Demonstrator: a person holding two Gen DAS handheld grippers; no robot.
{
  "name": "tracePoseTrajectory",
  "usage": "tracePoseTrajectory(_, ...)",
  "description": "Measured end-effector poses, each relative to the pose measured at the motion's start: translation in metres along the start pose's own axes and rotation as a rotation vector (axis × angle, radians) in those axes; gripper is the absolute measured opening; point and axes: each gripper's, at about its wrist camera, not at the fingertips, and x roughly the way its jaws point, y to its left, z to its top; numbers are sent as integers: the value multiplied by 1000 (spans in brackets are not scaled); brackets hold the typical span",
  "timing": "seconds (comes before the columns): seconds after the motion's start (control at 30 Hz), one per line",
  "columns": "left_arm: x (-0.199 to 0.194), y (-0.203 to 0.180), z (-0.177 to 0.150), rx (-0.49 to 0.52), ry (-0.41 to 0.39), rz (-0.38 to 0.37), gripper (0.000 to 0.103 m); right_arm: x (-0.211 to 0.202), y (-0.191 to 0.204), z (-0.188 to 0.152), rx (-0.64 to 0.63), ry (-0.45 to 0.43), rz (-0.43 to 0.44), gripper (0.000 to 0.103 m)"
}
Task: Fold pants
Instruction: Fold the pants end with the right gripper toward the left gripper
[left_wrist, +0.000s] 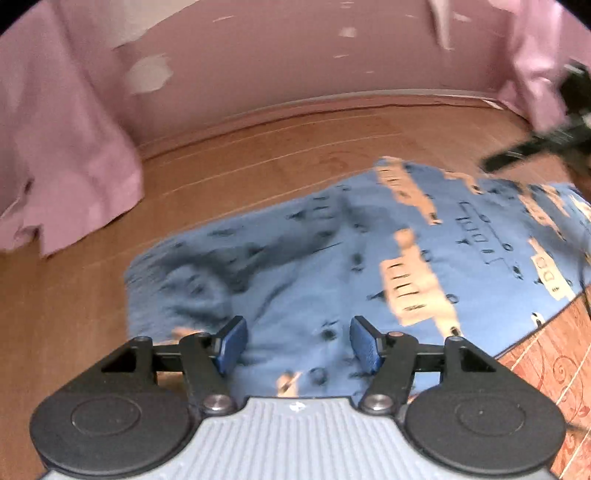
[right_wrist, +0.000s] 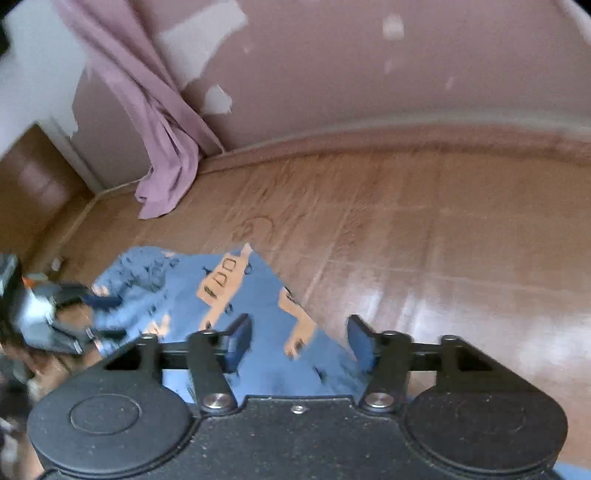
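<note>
Blue pants (left_wrist: 332, 266) printed with tan patches and dark marks lie spread on the wooden floor. My left gripper (left_wrist: 297, 345) hovers open just above the near part of the cloth, nothing between its blue pads (left_wrist: 364, 347). In the right wrist view the same pants (right_wrist: 240, 295) stretch from the lower middle toward the left. My right gripper (right_wrist: 299, 339) is open over their right edge, its right finger above bare floor. The left gripper (right_wrist: 70, 306) shows blurred at the far left of that view, over the rumpled end of the pants.
A wooden floor (right_wrist: 406, 229) runs to a pink wall with peeling paint (left_wrist: 295, 59). Purple curtains hang to the floor at the left (left_wrist: 66, 155) and right (left_wrist: 532, 66). A patterned reddish mat (left_wrist: 546, 369) lies under the pants' right end. The right gripper (left_wrist: 535, 147) appears blurred at upper right.
</note>
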Motion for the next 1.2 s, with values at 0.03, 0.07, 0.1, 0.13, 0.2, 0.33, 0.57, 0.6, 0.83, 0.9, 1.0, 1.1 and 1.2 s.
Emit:
tracePoseTrajectory(0.03,-4,0,1,-9,-6,6,67,-15,6,-11,-29,-27,-33,64)
tracePoseTrajectory(0.07,-9,-2,2,-12,-18,9,67,-29,13,-23,-46,-51,-69,73)
tracePoseTrajectory(0.1,-13,-7,7,-9,-37,6,67,-45,17,-37,-47,-78,-121,83)
tracePoseTrajectory(0.13,-17,-15,11,-1,-59,-2,70,-59,19,-52,-33,-101,-173,88)
tracePoseTrajectory(0.2,-25,-35,22,18,-110,-23,87,-90,21,-85,40,-152,-280,100)
tracePoseTrajectory(0.33,-28,-95,54,92,-144,-117,102,-142,15,-144,175,-256,-549,102)
tracePoseTrajectory(0.57,-10,-236,151,355,15,-186,102,-197,-4,-210,324,-416,-818,102)
tracePoseTrajectory(0.6,-11,-255,163,389,22,-188,102,-199,-8,-214,329,-410,-817,102)
tracePoseTrajectory(0.83,24,-378,221,653,15,-302,102,-205,-37,-222,380,-374,-747,99)
tracePoseTrajectory(0.9,46,-410,225,727,19,-340,102,-202,-38,-218,351,-360,-743,98)
tracePoseTrajectory(1.0,83,-438,222,794,62,-391,98,-206,-44,-218,298,-356,-762,98)
tracePoseTrajectory(1.1,119,-456,218,812,145,-444,71,-211,-54,-219,311,-353,-779,99)
tracePoseTrajectory(1.2,147,-467,217,789,242,-493,53,-214,-65,-223,360,-356,-760,99)
